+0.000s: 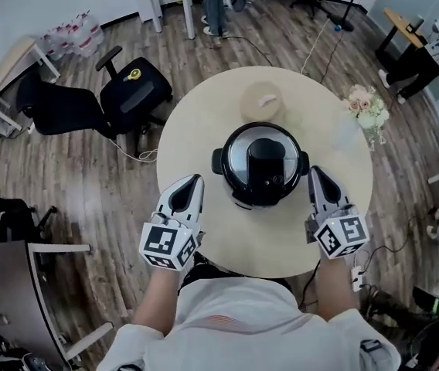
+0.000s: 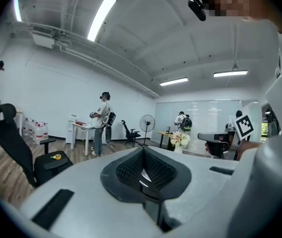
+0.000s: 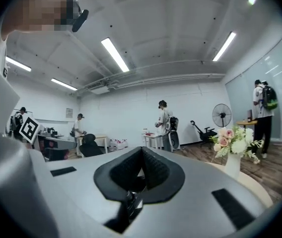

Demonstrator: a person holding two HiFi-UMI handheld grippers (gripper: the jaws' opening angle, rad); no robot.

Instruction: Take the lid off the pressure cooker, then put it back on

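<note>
Seen from above, a round pale desk (image 1: 196, 122) fills the middle of the view, standing on a wood-plank floor. The black pressure cooker (image 1: 219, 161) sits near the centre of the desk. Its lid (image 1: 262, 157) is on, with a black handle block across a shiny silver top.

I stand at the near edge of the desk with a tool in each hand. My left tool (image 1: 195, 179) is low over the desk, just left of the cooker. Its tip points past the cooker's left side handle, close to it but apart. My right tool (image 1: 314, 171) mirrors it on the other side, with its tip right beside the cooker's right side handle. I cannot tell whether it touches.

Both tools are closed tight and hold nothing. In each tool's own view the dark pads meet in a point, with only open room beyond them.

A vase of pale flowers (image 1: 368, 108) stands at the desk's far right rim. A black office chair (image 1: 131, 91) sits on the floor to the left of the desk. The right gripper view also shows a standing fan (image 3: 222, 115) by the far wall.
</note>
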